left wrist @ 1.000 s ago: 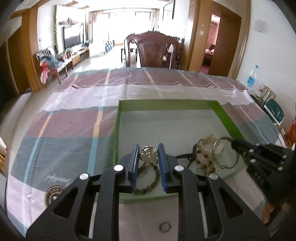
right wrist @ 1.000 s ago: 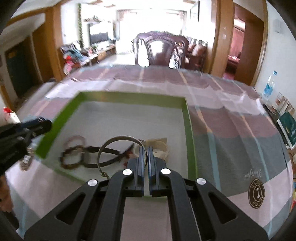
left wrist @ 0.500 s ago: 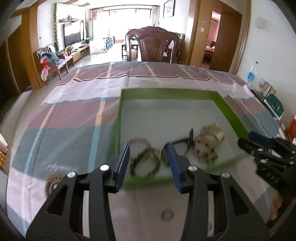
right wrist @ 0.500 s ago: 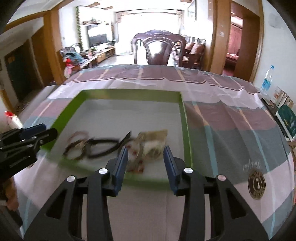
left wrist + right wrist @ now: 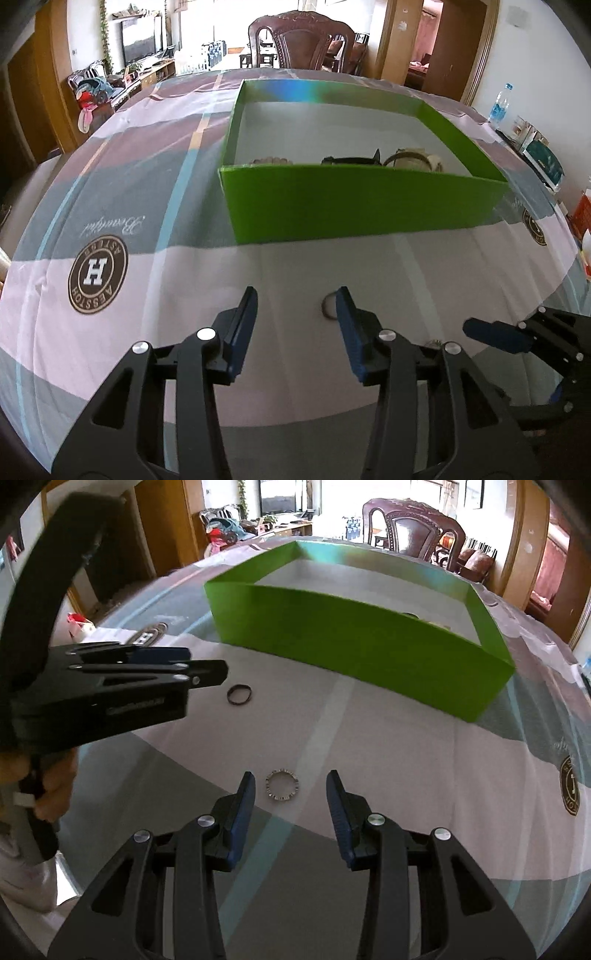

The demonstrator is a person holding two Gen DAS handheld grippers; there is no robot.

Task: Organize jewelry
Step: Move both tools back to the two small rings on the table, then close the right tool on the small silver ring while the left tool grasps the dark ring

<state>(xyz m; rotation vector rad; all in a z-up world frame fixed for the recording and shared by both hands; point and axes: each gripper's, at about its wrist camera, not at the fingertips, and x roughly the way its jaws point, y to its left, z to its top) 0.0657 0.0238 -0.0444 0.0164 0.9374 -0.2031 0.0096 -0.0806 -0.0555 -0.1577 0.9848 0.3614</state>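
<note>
Hovering released, right hand-held gripper (image 5: 290, 794) over studded metal ring (image 5: 282, 785), left hand-held gripper (image 5: 295, 308) released beside thin dark ring (image 5: 328, 307)

Matt green cardboard box (image 5: 362, 206) on smooth printed tablecloth (image 5: 110, 206); studded metal ring (image 5: 282, 785).

Count on the counter (image 5: 369, 738): 1 green box (image 5: 354, 642); 2 loose rings, 1 dark ring (image 5: 239, 694) and 1 silver studded ring (image 5: 282, 785). 2 grippers present: left gripper (image 5: 295, 301), right gripper (image 5: 290, 784). Contents inside the box are partly hidden and could not be counted.
</note>
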